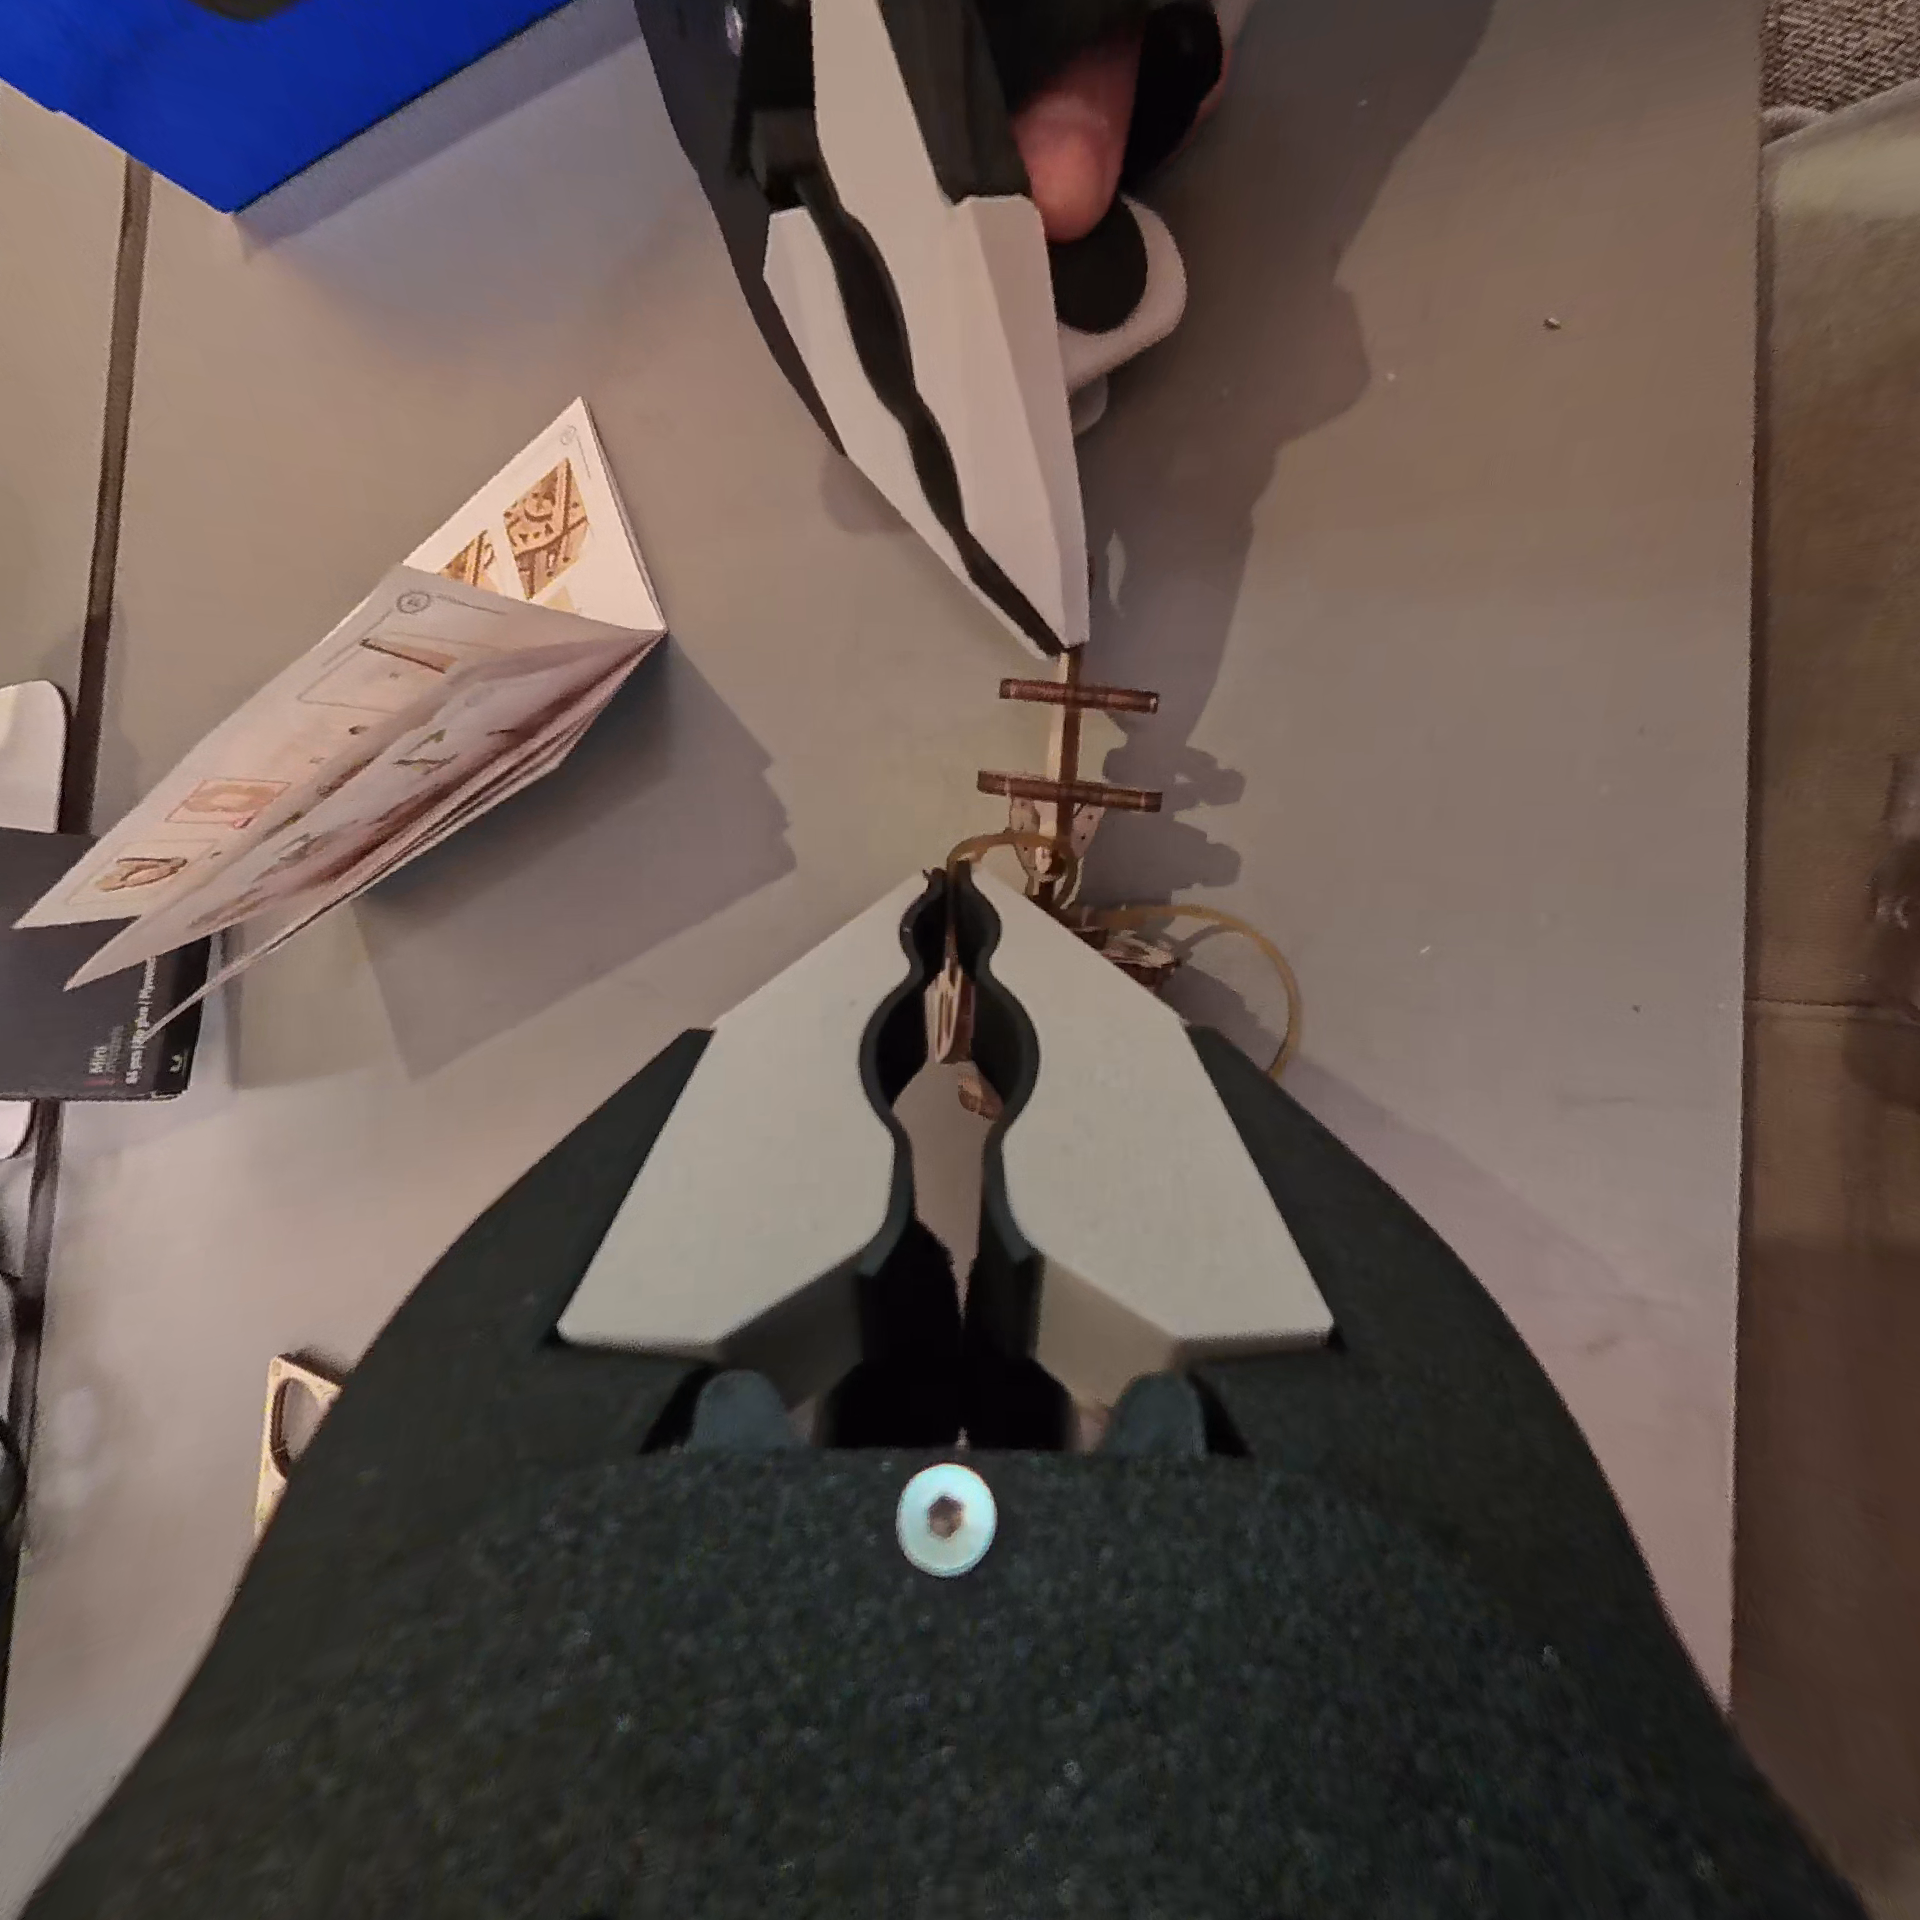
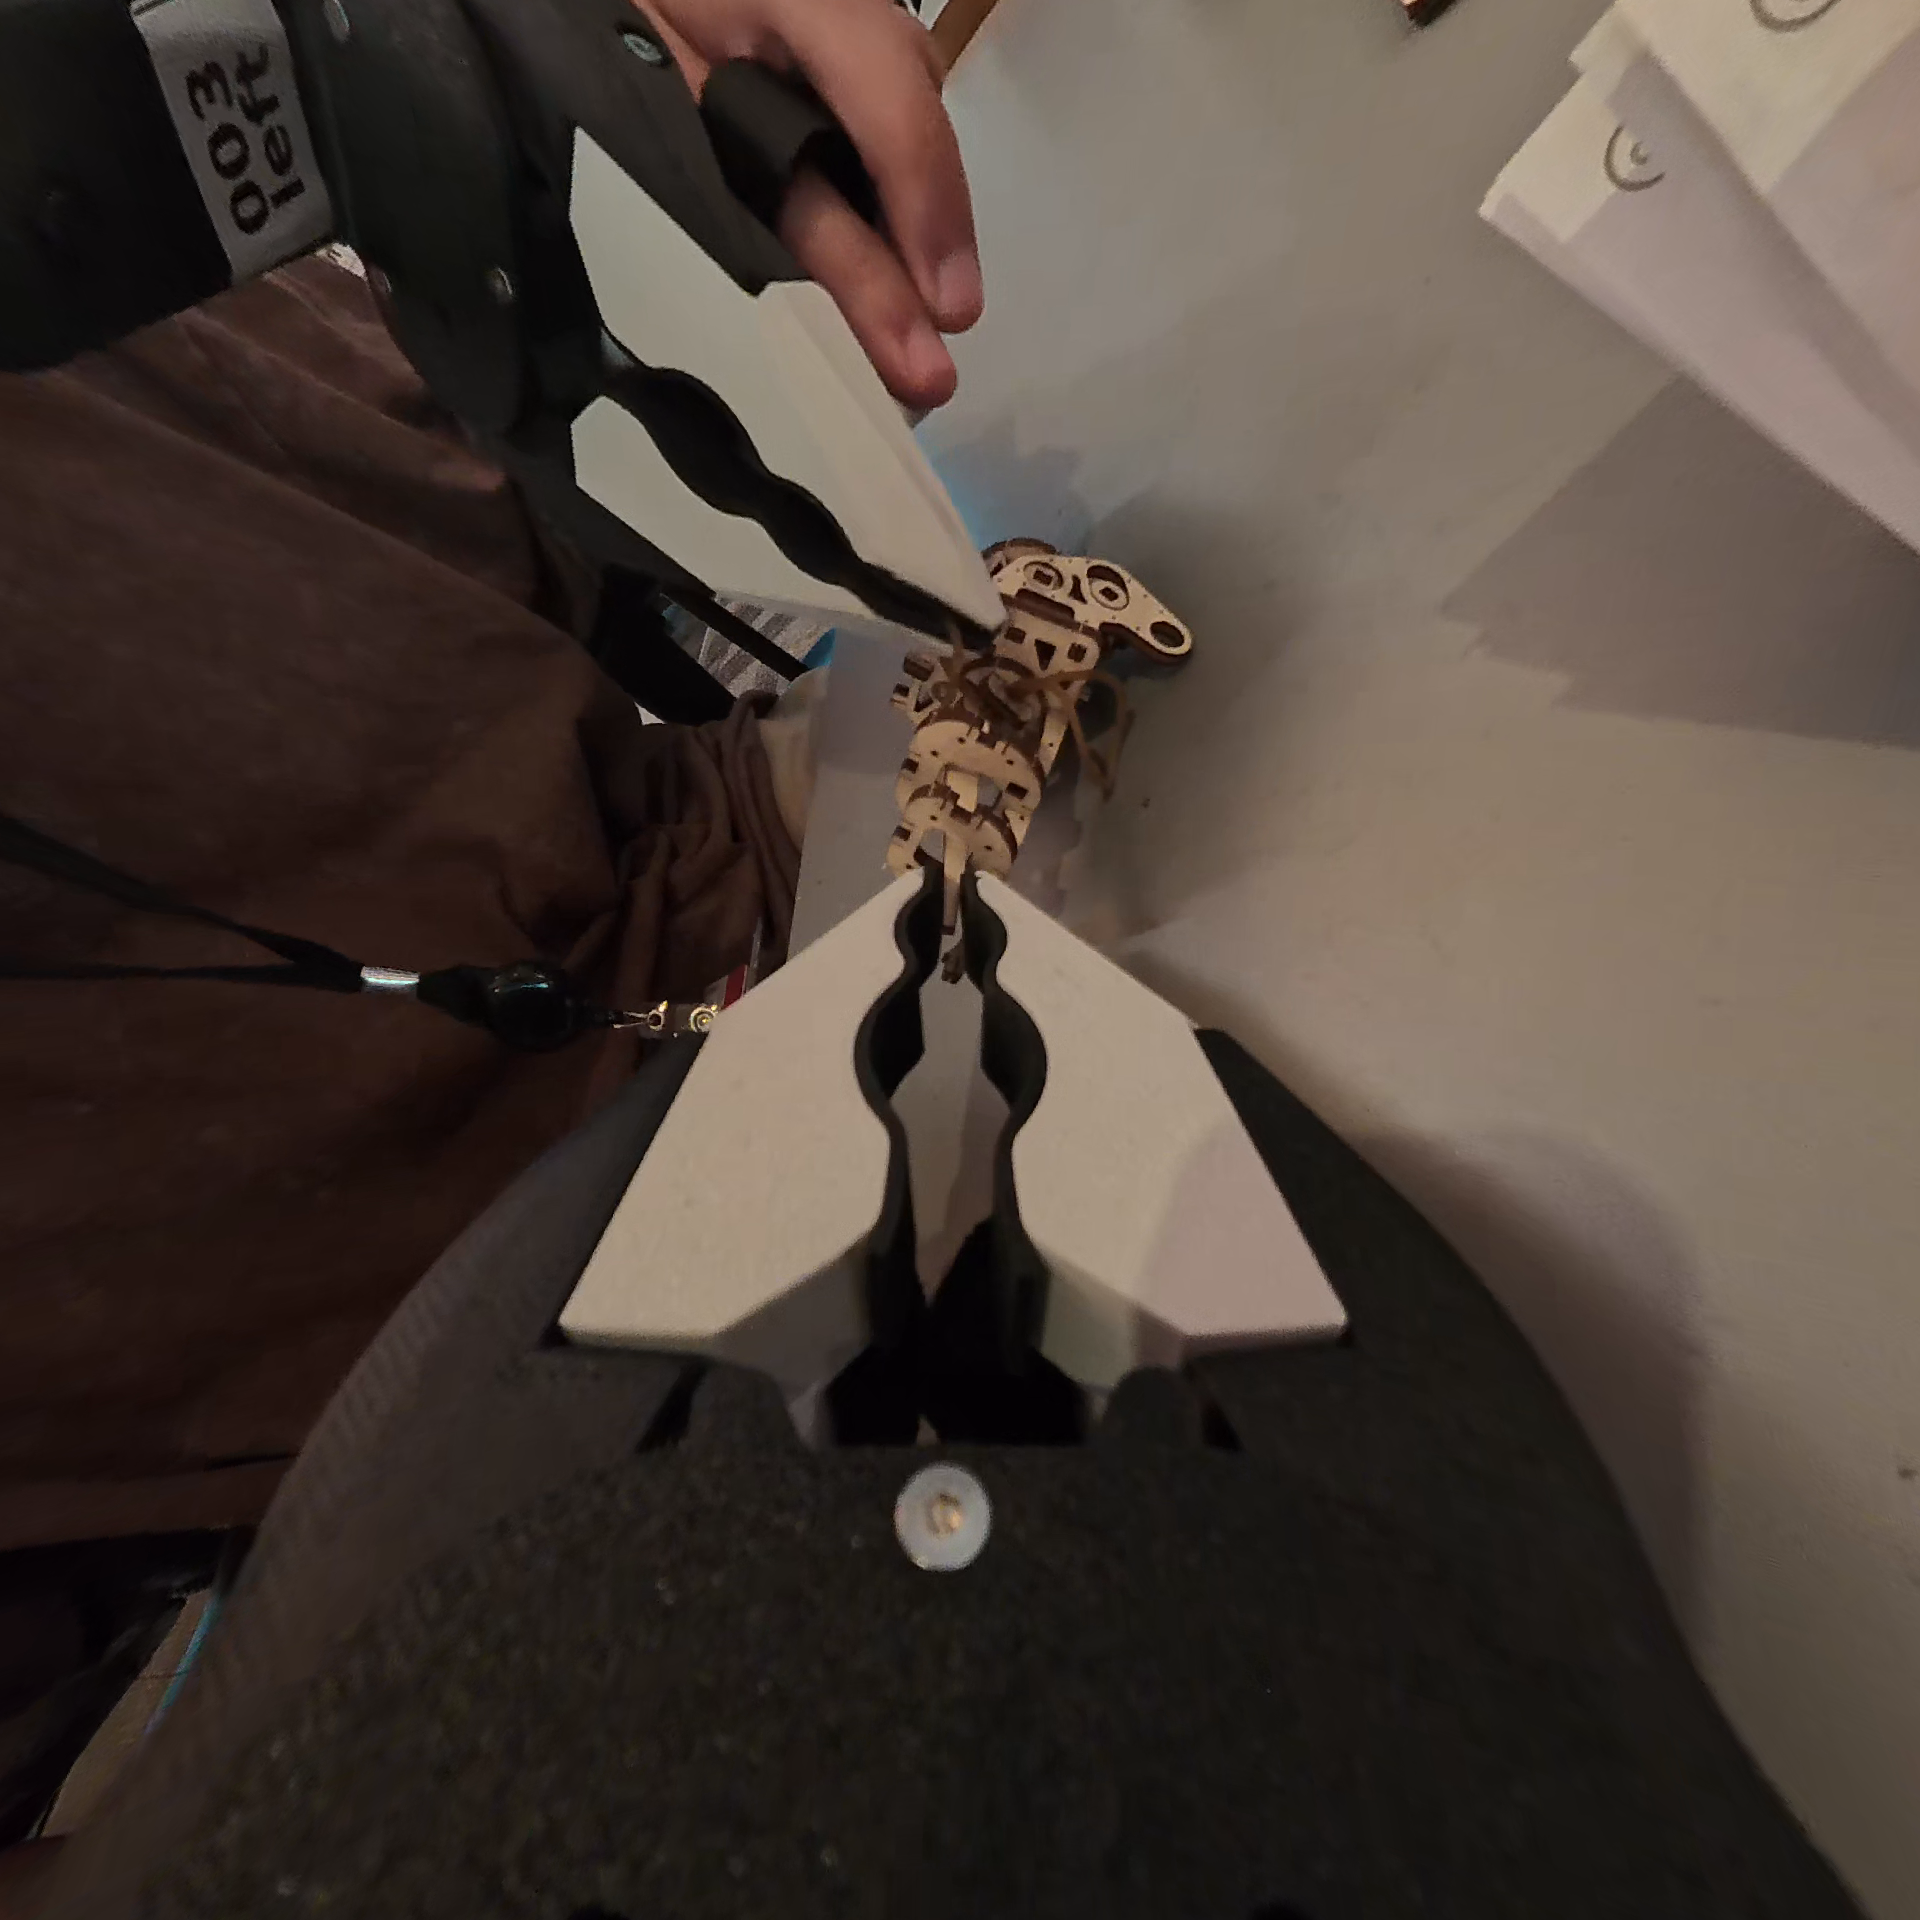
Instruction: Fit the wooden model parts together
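Note:
A small wooden model (image 2: pixel 982 727) with slotted discs, a flat cut-out plate and a rubber band (image 1: pixel 1262 940) is held above the grey table (image 1: pixel 1455 623) between both grippers. My left gripper (image 1: pixel 951 883) is shut on the plate end, and wood shows between its fingers (image 1: pixel 948 1003). It enters the right wrist view from the upper left (image 2: pixel 987 621). My right gripper (image 2: pixel 951 883) is shut on the thin tab of the model's spine. In the left wrist view it comes from above (image 1: pixel 1070 644), pinching the spine above two crossbars (image 1: pixel 1075 696).
An open instruction booklet (image 1: pixel 343 769) lies left of the model, with a black package card (image 1: pixel 94 987) under it. A blue box (image 1: pixel 260 83) sits at the far left corner. A wooden parts sheet (image 1: pixel 291 1434) peeks out at lower left. The table edge (image 1: pixel 1756 831) runs along the right. Spacing between my two grippers at the tips: around 5 centimeters.

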Demonstrator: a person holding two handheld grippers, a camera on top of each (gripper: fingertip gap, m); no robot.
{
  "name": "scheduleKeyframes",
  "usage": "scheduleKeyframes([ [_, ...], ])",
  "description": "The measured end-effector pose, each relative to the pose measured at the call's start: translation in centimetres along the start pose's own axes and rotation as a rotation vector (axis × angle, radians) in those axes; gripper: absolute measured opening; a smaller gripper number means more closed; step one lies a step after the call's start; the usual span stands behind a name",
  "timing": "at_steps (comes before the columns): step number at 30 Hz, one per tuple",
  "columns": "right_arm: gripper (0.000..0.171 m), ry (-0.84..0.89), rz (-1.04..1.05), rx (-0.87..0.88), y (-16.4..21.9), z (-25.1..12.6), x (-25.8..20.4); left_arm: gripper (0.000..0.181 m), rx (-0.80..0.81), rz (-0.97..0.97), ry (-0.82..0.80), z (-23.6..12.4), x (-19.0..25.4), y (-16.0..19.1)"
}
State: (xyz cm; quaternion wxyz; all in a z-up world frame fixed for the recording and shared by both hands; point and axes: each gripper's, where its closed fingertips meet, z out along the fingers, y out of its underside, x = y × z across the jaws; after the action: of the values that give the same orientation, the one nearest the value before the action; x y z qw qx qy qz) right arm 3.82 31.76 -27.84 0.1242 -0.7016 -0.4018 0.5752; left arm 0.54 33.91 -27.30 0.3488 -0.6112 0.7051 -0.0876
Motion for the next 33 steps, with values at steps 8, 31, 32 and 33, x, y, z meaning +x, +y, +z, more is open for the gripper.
scheduleKeyframes([
  [8,0.002,-0.013,-0.028,-0.006,0.1,0.0,-0.3,0.000,0.005,-0.100,0.015,0.6,-0.3,-0.2],
  [31,0.001,-0.070,-0.056,-0.044,0.5,0.6,-1.3,0.000,0.015,-0.288,0.098,2.6,-0.6,-0.1],
  [32,0.001,-0.070,-0.045,-0.044,0.5,0.7,-1.3,0.000,0.019,-0.291,0.102,2.7,-0.7,0.0],
  [33,0.001,-0.070,-0.038,-0.044,0.5,0.7,-1.3,0.000,0.026,-0.290,0.107,2.7,-0.6,-0.1],
])
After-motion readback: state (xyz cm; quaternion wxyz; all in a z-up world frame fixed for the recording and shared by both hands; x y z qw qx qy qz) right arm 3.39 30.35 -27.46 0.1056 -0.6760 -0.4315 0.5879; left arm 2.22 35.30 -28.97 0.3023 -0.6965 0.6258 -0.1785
